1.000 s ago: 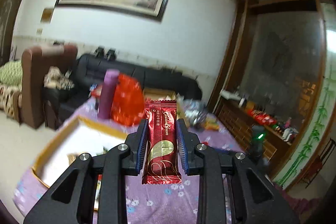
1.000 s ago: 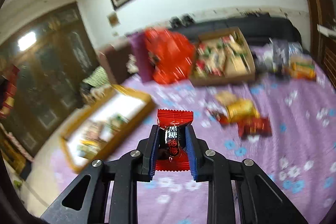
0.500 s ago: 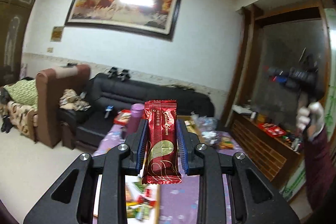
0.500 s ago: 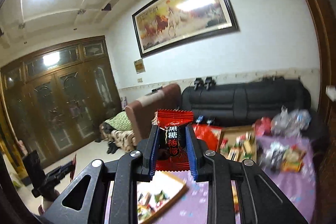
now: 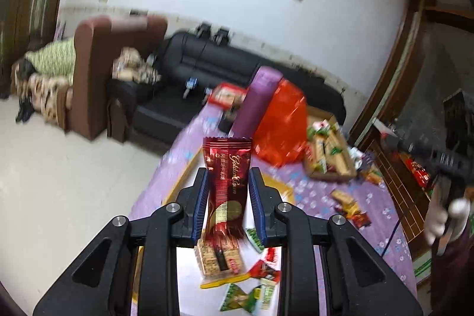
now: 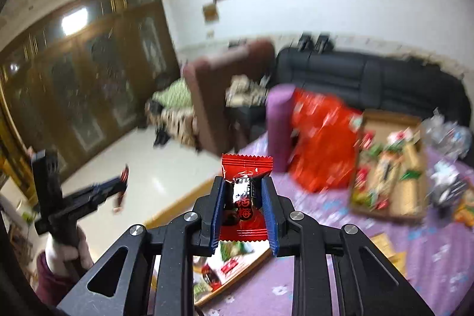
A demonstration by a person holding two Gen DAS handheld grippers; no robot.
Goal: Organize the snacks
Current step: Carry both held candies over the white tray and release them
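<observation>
Left gripper [image 5: 227, 206] clenching chocolate bar [image 5: 227, 182], right gripper [image 6: 243, 212] clenching red candy [image 6: 246, 197]; I'm lowering both gently, releasing inside tray [image 5: 189, 168] at lower centre.

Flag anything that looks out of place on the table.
Loose snack packets lie scattered on the purple cloth between the cardboard box and the white tray, outside both. Otherwise nothing stands out.

The right gripper [image 6: 244, 208] squeezes a red candy [image 6: 243, 199] in the middle of the frame. At the lower left, the left gripper [image 6: 120, 187] holds something small and red. A cardboard box of snacks [image 6: 388, 168] sits on the purple tablecloth [image 6: 414, 242] at the right.
</observation>
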